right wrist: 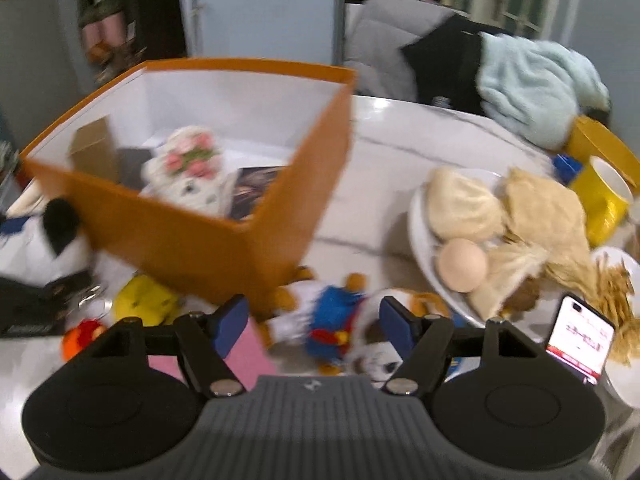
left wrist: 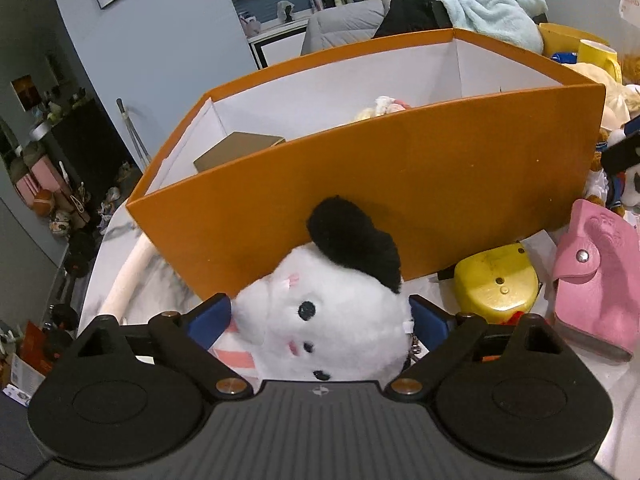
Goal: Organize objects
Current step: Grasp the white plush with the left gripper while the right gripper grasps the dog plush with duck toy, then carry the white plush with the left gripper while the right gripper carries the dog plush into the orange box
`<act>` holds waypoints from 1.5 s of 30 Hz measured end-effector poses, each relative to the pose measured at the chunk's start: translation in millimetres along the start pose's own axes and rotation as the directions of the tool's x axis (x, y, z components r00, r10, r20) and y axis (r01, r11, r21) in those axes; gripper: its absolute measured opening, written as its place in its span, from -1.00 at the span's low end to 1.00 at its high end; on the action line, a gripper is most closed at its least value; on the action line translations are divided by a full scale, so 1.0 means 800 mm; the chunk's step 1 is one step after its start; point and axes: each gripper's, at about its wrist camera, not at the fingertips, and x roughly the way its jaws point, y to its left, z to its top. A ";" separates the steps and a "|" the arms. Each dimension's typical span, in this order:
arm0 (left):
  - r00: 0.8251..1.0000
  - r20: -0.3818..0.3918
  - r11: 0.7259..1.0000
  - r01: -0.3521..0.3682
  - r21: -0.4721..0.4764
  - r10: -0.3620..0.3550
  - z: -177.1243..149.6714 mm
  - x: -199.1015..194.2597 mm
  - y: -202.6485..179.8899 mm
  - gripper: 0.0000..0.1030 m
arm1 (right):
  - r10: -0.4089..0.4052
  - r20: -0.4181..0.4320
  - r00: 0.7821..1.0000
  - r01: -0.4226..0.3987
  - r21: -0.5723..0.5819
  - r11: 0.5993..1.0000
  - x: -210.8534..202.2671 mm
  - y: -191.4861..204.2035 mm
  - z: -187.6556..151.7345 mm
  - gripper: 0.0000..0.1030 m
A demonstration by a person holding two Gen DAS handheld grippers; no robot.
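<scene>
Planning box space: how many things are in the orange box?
3: a brown carton at the left wall, a flowered white plush mid-box, a dark flat card beside it. More may be hidden.

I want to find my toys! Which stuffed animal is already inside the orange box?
The white plush with pink flowers lies inside the orange box; the black-eared white plush and blue-dressed plush lie outside.

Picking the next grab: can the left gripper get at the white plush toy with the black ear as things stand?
Probably yes: the white plush toy with the black ear already sits between the left gripper's wide-open fingers, nothing in between.
</scene>
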 end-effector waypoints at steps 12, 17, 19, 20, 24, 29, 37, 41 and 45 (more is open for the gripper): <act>1.000 -0.013 1.000 0.008 -0.011 -0.008 -0.002 -0.004 0.006 1.00 | -0.018 -0.059 0.998 0.011 -0.125 0.992 0.014 -0.002 -0.006 0.69; 1.000 -0.017 1.000 0.007 -0.012 -0.007 -0.001 -0.005 0.006 1.00 | -0.082 -0.032 0.996 0.068 -0.315 0.947 0.024 0.012 -0.023 0.68; 1.000 -0.020 1.000 0.005 -0.012 -0.005 -0.001 -0.005 0.005 1.00 | -0.119 -0.009 0.993 0.105 -0.406 0.908 0.031 0.021 -0.029 0.65; 1.000 -0.021 1.000 0.004 -0.012 -0.004 -0.001 -0.005 0.006 1.00 | -0.141 0.003 0.990 0.126 -0.462 0.878 0.035 0.026 -0.033 0.61; 1.000 -0.023 1.000 0.005 -0.010 -0.005 -0.001 -0.005 0.006 1.00 | -0.214 0.059 0.975 0.203 -0.634 0.746 0.051 0.041 -0.053 0.51; 1.000 -0.027 1.000 0.007 -0.013 -0.008 -0.001 -0.005 0.007 1.00 | -0.242 0.095 0.966 0.241 -0.674 0.698 0.053 0.043 -0.060 0.41; 0.998 -0.045 0.999 0.033 -0.042 -0.035 0.001 -0.013 0.018 0.95 | -0.240 0.073 0.968 0.227 -0.665 0.712 0.047 0.038 -0.051 0.19; 0.997 -0.043 0.996 0.053 -0.066 -0.056 -0.001 -0.022 0.027 0.81 | -0.222 0.048 0.974 0.203 -0.623 0.755 0.037 0.037 -0.044 0.17; 0.996 -0.040 0.993 0.071 -0.089 -0.075 -0.002 -0.031 0.036 0.72 | -0.195 0.033 0.980 0.179 -0.569 0.803 0.020 0.037 -0.038 0.16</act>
